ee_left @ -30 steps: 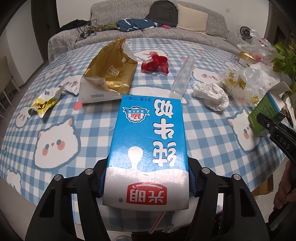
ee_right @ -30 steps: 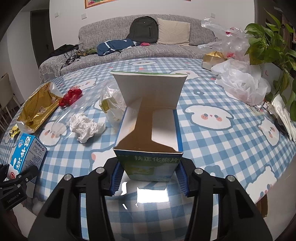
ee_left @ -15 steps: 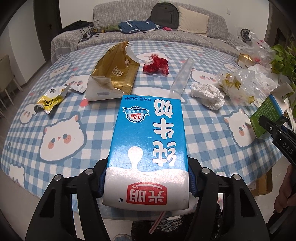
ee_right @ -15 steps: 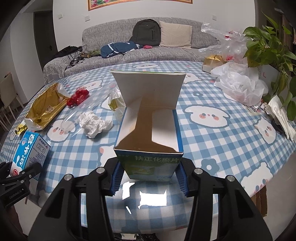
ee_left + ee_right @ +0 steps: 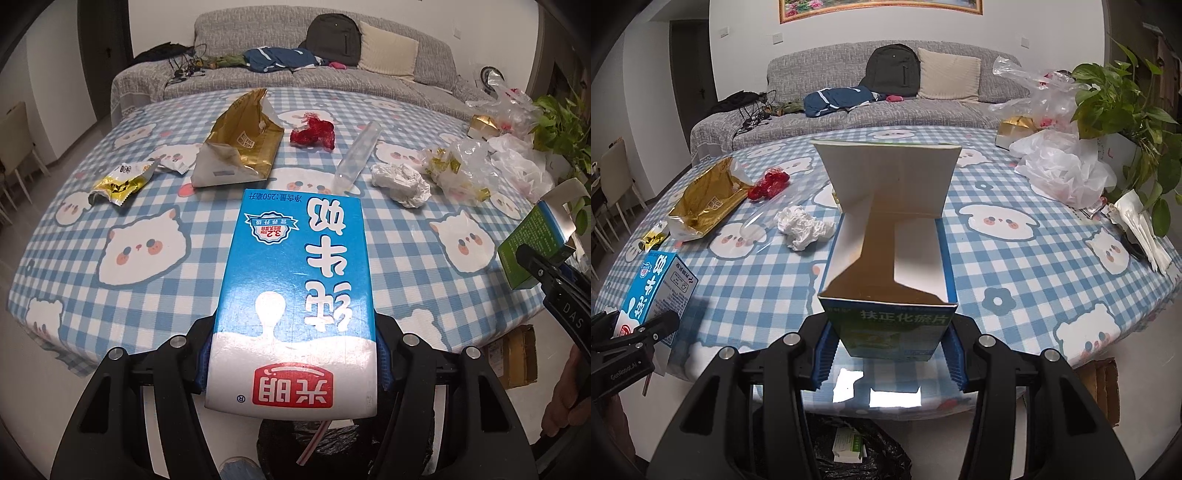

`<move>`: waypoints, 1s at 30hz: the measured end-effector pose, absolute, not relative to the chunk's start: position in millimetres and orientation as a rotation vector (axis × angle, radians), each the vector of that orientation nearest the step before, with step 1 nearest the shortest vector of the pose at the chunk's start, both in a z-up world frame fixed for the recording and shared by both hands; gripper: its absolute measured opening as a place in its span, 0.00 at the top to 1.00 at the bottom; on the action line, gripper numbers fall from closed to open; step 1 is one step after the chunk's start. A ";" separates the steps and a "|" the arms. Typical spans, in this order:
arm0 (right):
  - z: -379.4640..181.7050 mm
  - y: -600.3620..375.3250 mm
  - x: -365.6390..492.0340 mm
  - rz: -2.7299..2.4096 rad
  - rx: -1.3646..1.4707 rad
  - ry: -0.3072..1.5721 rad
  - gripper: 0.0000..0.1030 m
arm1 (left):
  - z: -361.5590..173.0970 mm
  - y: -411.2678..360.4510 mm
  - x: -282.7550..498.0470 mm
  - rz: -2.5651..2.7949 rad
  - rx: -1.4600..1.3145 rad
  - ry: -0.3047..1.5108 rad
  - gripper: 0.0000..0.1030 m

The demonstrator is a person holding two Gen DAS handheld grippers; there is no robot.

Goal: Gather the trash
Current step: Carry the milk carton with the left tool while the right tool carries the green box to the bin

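Observation:
My left gripper point(image 5: 293, 354) is shut on a blue and white milk carton point(image 5: 295, 288), held off the near edge of the table; the carton also shows in the right wrist view point(image 5: 653, 291). My right gripper point(image 5: 888, 354) is shut on an open green and blue medicine box point(image 5: 890, 273) with its flap raised; the box also shows in the left wrist view point(image 5: 535, 240). A black trash bag point(image 5: 857, 450) lies on the floor below both grippers. Left on the table are a gold bag point(image 5: 240, 144), a red wrapper point(image 5: 314, 133), crumpled white paper point(image 5: 400, 182) and a yellow snack wrapper point(image 5: 118, 182).
The round table has a blue checked cloth point(image 5: 147, 236). A clear plastic sleeve point(image 5: 356, 158) and plastic bags point(image 5: 1063, 170) lie on it, with a potted plant point(image 5: 1126, 110) at the right. A grey sofa point(image 5: 849, 92) stands behind. A cardboard box point(image 5: 513, 358) sits on the floor.
Both grippers have pulled back from the table and risen a little, each keeping its box. The trash bag on the floor has come into view below them.

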State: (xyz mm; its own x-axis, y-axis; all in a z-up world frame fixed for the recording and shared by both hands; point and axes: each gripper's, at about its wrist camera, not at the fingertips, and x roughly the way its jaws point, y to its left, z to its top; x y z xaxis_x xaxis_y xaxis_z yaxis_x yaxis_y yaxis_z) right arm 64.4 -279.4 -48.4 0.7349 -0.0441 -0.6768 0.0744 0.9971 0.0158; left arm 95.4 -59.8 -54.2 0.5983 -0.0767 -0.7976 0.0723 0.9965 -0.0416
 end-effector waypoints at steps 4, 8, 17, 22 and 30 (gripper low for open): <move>-45.8 -277.3 51.4 -0.060 0.037 0.738 0.55 | -49.6 -59.0 83.0 -0.085 -0.013 0.919 0.39; -43.9 -275.9 38.3 -0.056 0.027 0.734 0.55 | -45.6 -58.8 69.8 -0.086 -0.020 0.912 0.39; -41.3 -275.3 10.2 -0.042 0.018 0.728 0.55 | -44.6 -60.3 38.2 -0.084 -0.029 0.907 0.39; -41.1 -274.7 -3.1 -0.034 0.020 0.726 0.55 | -45.0 -60.5 20.6 -0.078 -0.032 0.911 0.39; -43.6 -279.2 -25.6 -0.031 0.030 0.722 0.55 | -49.7 -64.6 -8.0 -0.075 -0.040 0.924 0.39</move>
State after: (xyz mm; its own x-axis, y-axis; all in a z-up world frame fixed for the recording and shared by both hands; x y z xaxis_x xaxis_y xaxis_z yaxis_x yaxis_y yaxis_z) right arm -25.6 -279.2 -43.6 0.7503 -0.0177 -0.6609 0.0387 0.9991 0.0171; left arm -8.0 -64.6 -49.7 0.6004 -0.0819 -0.7955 0.0473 0.9966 -0.0669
